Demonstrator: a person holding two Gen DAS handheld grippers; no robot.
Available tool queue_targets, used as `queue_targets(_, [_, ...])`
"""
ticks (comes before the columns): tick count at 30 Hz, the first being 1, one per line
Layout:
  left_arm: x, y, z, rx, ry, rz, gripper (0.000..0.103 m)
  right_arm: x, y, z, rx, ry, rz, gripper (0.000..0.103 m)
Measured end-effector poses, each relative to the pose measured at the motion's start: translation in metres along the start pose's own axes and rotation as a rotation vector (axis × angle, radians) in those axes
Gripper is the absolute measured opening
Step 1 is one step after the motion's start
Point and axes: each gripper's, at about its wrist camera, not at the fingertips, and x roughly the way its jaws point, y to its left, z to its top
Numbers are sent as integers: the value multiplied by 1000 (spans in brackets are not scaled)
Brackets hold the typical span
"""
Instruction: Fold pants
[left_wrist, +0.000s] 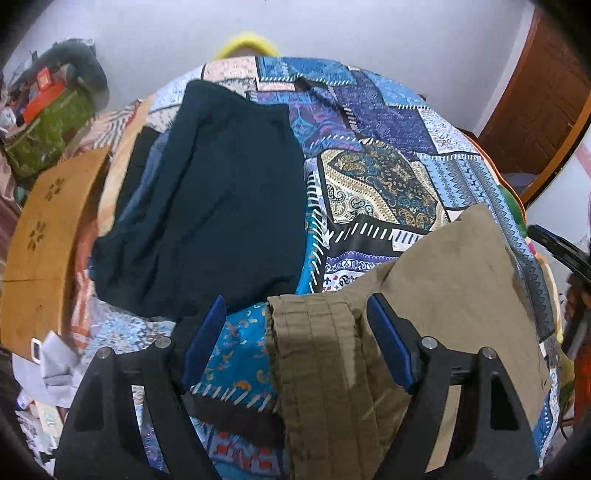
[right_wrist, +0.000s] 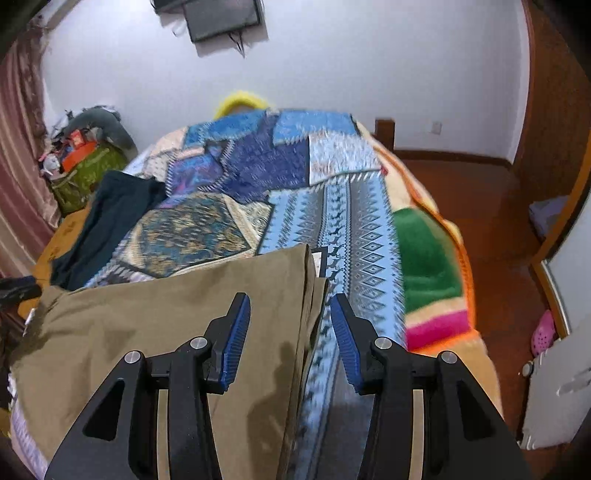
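Pants, khaki, lie on the patchwork bedspread in the left wrist view, their ribbed waistband between the spread, empty left tool; a careless pinch could bunch the layers. Dark garment crowds the left. Right wrist view: right tool, jaws apart, straddles the stacked edge, which could slip apart near the bed's side.

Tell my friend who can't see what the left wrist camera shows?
Khaki pants lie on a patchwork bedspread, with the open left gripper above their waistband. Dark clothes lie farther off, to the left.
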Motion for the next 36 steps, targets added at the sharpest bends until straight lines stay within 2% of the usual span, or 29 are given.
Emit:
queue_targets(3, [17, -3, 0, 14, 34, -11, 78, 34, -3, 12, -11, 45, -27, 42])
queue_targets(8, [28, -4, -6, 26, 51, -38, 78, 80, -7, 24, -4, 117, -23, 42])
queue_targets(9, [28, -4, -6, 29, 46, -38, 77, 88, -7, 24, -5, 134, -18, 41])
queue_targets(10, [28, -4, -8, 33, 38, -42, 71, 95, -7, 24, -6, 151, -14, 41])
queue_targets(11, [28, -4, -9, 33, 34, -56, 66, 99, -7, 23, -4, 157, -14, 38])
queue_targets(12, [28, -4, -10, 30, 31, -62, 62, 102, -6, 21, -7, 157, -12, 26])
queue_targets(13, [27, -3, -11, 24, 22, -56, 59, 104, -5, 21, -11, 165, -17, 19])
queue_targets(18, [30, 11, -16, -61, 15, -70, 56, 108, 0, 17, -60, 180, -61, 11])
queue_targets(21, [30, 10, -16, -71, 10, -25, 56, 111, 1, 15, -75, 183, -95, 6])
queue_targets(27, [23, 3, -16, -39, 12, 20, 56, 114, 3, 20, -88, 196, -125, 6])
queue_targets(30, [11, -3, -13, -5, 9, 37, 56, 102, 7, 25, -101, 197, -142, 11])
queue_targets(32, [0, -10, -11, 33, -1, 46, 57, 91, 9, 29, -83, 181, -123, 12])
queue_targets(36, [-22, -21, -6, 69, -43, 41, 66, 49, 19, 36, -63, 113, -53, 14])
